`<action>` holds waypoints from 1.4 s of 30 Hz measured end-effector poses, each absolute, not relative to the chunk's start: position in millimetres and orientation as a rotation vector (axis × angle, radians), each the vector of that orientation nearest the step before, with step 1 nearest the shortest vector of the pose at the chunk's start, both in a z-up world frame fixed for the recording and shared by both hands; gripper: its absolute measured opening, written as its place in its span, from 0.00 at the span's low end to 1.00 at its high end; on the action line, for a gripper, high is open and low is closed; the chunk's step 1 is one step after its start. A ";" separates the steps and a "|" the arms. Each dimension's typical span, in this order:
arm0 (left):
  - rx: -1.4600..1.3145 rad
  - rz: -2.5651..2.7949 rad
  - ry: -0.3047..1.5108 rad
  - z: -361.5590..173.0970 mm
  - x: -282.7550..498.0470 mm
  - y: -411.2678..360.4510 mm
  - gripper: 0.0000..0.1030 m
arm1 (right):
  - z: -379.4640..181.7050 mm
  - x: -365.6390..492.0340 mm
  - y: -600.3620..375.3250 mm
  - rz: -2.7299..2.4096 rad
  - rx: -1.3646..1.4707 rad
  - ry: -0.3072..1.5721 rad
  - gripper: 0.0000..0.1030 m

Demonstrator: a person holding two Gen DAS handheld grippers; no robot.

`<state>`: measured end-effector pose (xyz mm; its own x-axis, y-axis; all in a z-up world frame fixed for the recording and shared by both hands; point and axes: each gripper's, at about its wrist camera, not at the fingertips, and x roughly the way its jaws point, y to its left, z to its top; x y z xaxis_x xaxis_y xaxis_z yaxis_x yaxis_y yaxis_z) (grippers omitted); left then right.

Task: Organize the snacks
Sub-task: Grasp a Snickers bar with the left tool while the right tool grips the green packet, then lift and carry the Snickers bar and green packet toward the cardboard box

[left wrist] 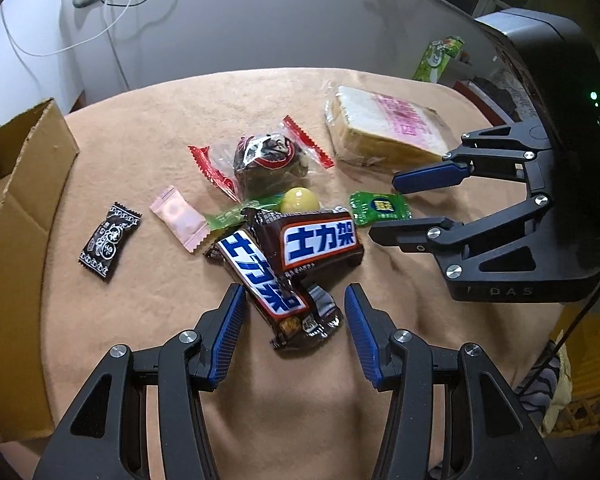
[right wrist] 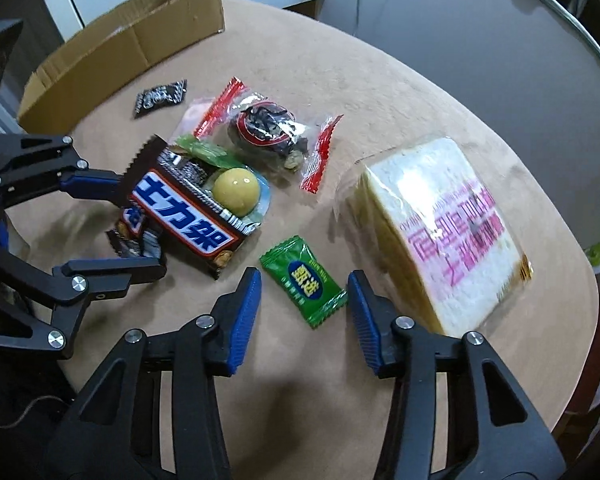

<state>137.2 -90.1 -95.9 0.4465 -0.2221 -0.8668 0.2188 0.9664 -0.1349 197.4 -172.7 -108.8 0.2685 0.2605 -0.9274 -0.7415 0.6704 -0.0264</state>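
Two chocolate bars (left wrist: 284, 268) lie crossed mid-surface, the left gripper (left wrist: 294, 308) spread wide astride the lower, holding nothing. Right gripper (right wrist: 304, 292), equally wide and empty, brackets the green candy (right wrist: 303, 280) at 12 o'clock. Light, crinkly, slippery wrappers: grip across the firm middle.

Tan cloth (left wrist: 148, 128) on the table, brown bars (left wrist: 320, 240) lettered blue on white, a green candy (right wrist: 302, 282), a pink sachet (left wrist: 178, 218), black-and-white patterned candy (left wrist: 110, 240), pink print on white bread (right wrist: 440, 232), blue-padded black fingers (left wrist: 230, 332).
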 end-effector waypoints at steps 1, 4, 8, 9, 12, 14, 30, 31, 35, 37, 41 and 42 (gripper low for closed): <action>0.000 -0.269 1.074 -97.1 138.0 -89.4 0.49 | -110.5 198.7 -171.6 0.719 -0.519 1.106 0.44; 0.005 -0.259 1.072 -98.5 139.3 -85.7 0.49 | -111.5 199.7 -168.6 0.727 -0.522 1.106 0.40; 0.025 -0.258 1.070 -98.7 138.4 -82.2 0.49 | -111.5 195.8 -167.3 0.733 -0.525 1.114 0.36; 0.027 -0.263 1.069 -98.6 138.0 -81.1 0.49 | -111.5 195.8 -167.4 0.732 -0.518 1.119 0.35; 0.028 -0.269 1.069 -99.8 141.5 -81.4 0.42 | -111.6 197.0 -170.9 0.730 -0.513 1.125 0.32; 0.027 -0.272 1.070 -99.2 140.6 -79.5 0.40 | -111.7 194.5 -175.1 0.727 -0.512 1.129 0.30; 0.054 -0.262 1.060 -98.8 149.9 -73.3 0.29 | -114.5 199.2 -166.7 0.712 -0.499 1.135 0.23; 0.050 -0.264 1.061 -98.5 149.5 -72.0 0.28 | -114.7 199.9 -166.8 0.710 -0.493 1.137 0.22; 0.053 -0.270 1.058 -96.3 143.7 -66.7 0.28 | -113.6 199.9 -169.0 0.700 -0.478 1.139 0.21; 0.043 -0.269 1.054 -95.0 139.8 -62.1 0.28 | -112.5 198.3 -172.0 0.696 -0.461 1.140 0.21; 0.006 -0.263 1.045 -91.6 130.8 -50.3 0.28 | -107.7 193.7 -177.6 0.687 -0.428 1.131 0.21; -0.001 -0.259 1.040 -89.8 127.7 -46.9 0.28 | -105.4 192.4 -179.8 0.686 -0.418 1.127 0.21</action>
<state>127.7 -46.9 -89.8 0.4788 -0.2131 -0.8517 0.2122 0.9694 -0.1232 192.4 -179.8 -105.4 0.2603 0.2866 -0.9220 -0.6875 0.7255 0.0315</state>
